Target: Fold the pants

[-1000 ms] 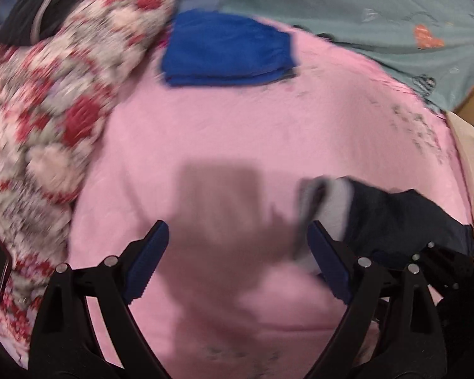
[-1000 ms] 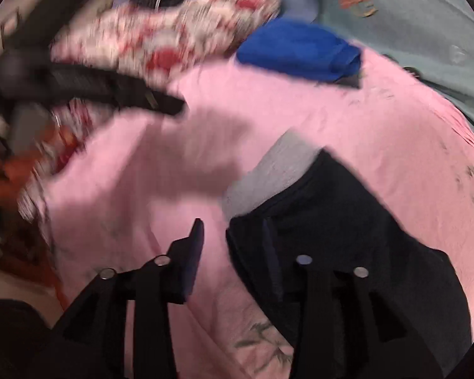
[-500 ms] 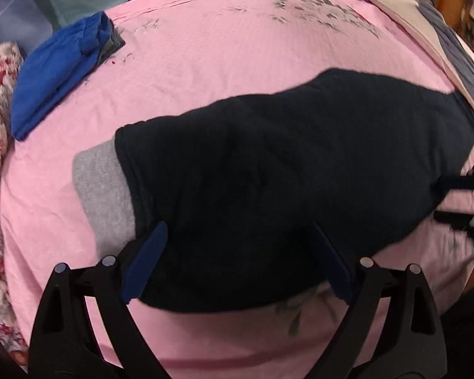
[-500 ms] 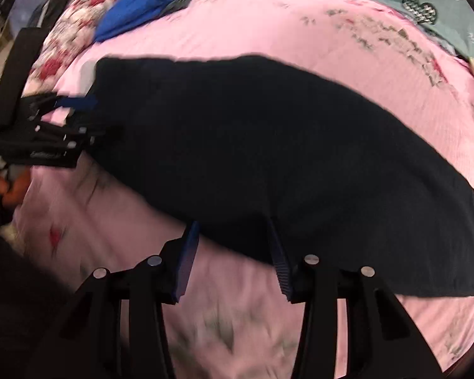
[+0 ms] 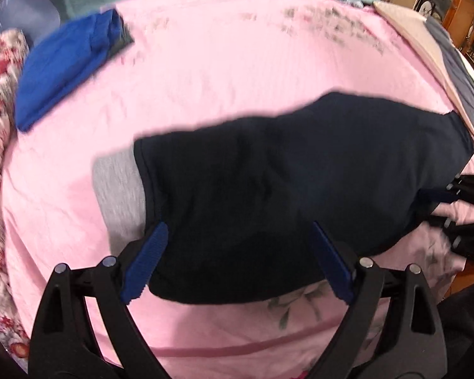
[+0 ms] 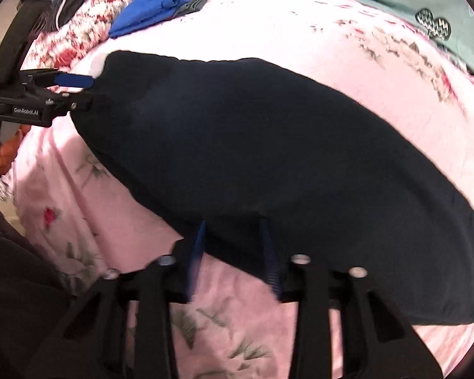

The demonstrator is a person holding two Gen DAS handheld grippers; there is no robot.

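Navy pants (image 5: pixel 268 183) flat on pink sheet (image 5: pixel 205 72), left claw (image 5: pixel 237 259) and right claw (image 6: pixel 233 252) both agape, empty.

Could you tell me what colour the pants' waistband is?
Grey waistband, clearest in the left wrist view.

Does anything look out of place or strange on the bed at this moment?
Nothing stands out. The dark pants lie spread on the pink sheet, and a folded blue garment sits apart near the far edge.
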